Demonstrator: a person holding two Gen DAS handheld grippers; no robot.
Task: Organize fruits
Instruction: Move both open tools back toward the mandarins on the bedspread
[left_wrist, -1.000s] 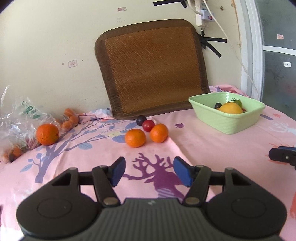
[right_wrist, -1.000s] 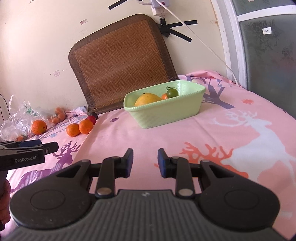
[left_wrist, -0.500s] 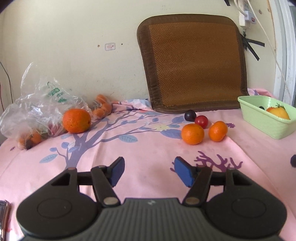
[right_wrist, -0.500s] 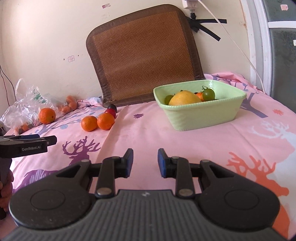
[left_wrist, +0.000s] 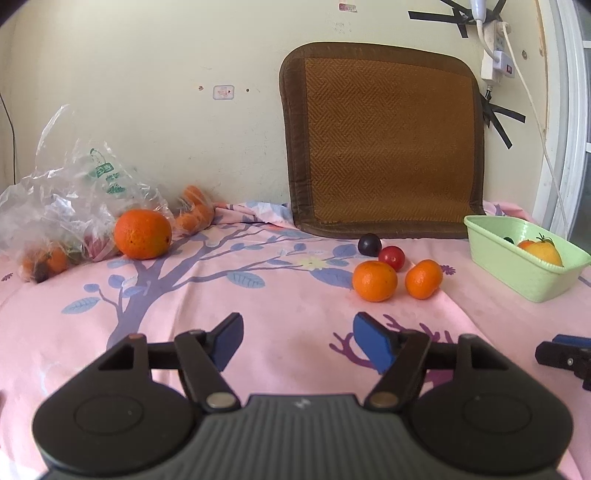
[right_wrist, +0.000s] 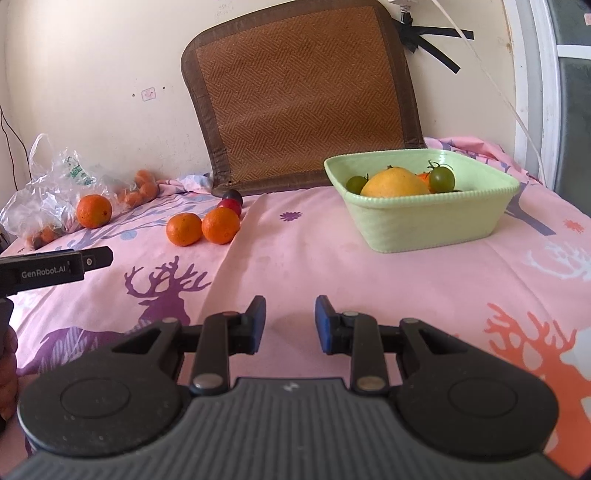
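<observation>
Left tongs (left_wrist: 297, 341) sit spread wide and empty at the bottom of the left wrist frame, above a pink printed cloth (left_wrist: 258, 295). Right tongs (right_wrist: 289, 325) are parted, holding nothing. Two small oranges (left_wrist: 374, 280) lie right of centre, touching a red fruit (left_wrist: 392, 257). A larger orange (left_wrist: 142, 234) rests at left beside a plastic bag (left_wrist: 66, 199). A green basket (right_wrist: 424, 221) at upper right holds fruit.

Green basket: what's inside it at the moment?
The green basket holds a large yellow fruit, two green tomatoes and an orange fruit mostly hidden behind the yellow one. The near wall covers the basket's floor, so smaller pieces may be unseen.
</observation>
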